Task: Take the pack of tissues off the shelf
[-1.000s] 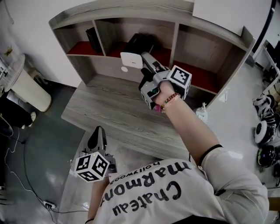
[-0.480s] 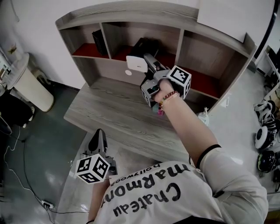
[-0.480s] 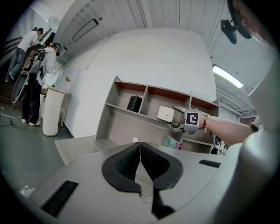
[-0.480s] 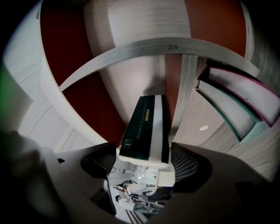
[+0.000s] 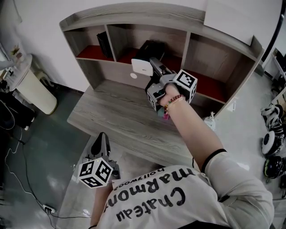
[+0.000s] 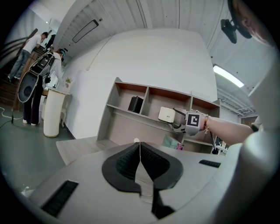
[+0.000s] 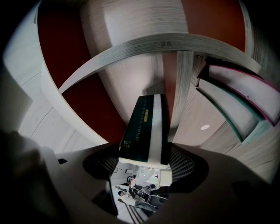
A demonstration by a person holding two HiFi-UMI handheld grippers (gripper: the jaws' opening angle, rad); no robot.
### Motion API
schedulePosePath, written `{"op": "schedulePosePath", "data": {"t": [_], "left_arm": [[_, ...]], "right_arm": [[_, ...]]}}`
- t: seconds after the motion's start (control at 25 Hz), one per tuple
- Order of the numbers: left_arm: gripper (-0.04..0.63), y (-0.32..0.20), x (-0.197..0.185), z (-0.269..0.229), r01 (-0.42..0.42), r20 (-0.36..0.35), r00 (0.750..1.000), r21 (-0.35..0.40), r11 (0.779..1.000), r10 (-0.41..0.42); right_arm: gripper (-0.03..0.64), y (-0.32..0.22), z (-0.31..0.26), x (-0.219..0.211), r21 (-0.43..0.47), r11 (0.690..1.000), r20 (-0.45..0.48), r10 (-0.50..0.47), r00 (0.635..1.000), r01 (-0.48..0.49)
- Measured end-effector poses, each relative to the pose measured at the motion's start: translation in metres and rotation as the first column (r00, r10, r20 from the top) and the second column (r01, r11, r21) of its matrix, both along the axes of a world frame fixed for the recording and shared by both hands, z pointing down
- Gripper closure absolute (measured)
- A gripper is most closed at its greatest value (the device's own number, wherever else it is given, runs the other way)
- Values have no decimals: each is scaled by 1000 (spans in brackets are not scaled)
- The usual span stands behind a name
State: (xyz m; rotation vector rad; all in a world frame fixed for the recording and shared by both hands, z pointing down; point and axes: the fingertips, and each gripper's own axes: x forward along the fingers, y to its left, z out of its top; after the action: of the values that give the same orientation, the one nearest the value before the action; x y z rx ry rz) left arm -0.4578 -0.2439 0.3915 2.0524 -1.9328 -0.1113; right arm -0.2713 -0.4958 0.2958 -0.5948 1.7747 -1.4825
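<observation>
The dark green rectangular pack of tissues with a white end (image 5: 144, 56) is on the red-brown floor of the middle compartment of the grey wooden shelf unit (image 5: 134, 11), and its white end looks out toward the person. The right gripper (image 5: 156, 65) is stretched into this compartment, held by a hand with a beaded bracelet (image 5: 173, 101) on the wrist. In the right gripper view the pack of tissues (image 7: 146, 127) stands between the two ribbed pads (image 7: 183, 162). The jaws are closing on it and the pads are just beside its two long sides, but a firm press is not visible. The pack lies there with one long dark side up, with a white stripe along it. The left gripper (image 5: 101, 138) is held low, near the person's body and well apart from the shelf, over the near edge of the grey wooden desk top (image 5: 116, 116). In its own view the left gripper (image 6: 140, 146) has its jaws clenched together, with nothing between them. A black upright box (image 5: 105, 42) stands in the left compartment. A white round bin (image 5: 33, 91) stands on the floor to the left of the desk.
</observation>
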Motion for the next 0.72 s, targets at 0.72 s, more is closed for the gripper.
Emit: {"op": "schedulePosePath", "data": {"t": [0.72], "left_arm": [[577, -3, 1, -1, 8, -14, 1000, 12, 1000, -8]], "right_arm": [[302, -1, 8, -1, 59, 995, -78, -72, 994, 76]]}}
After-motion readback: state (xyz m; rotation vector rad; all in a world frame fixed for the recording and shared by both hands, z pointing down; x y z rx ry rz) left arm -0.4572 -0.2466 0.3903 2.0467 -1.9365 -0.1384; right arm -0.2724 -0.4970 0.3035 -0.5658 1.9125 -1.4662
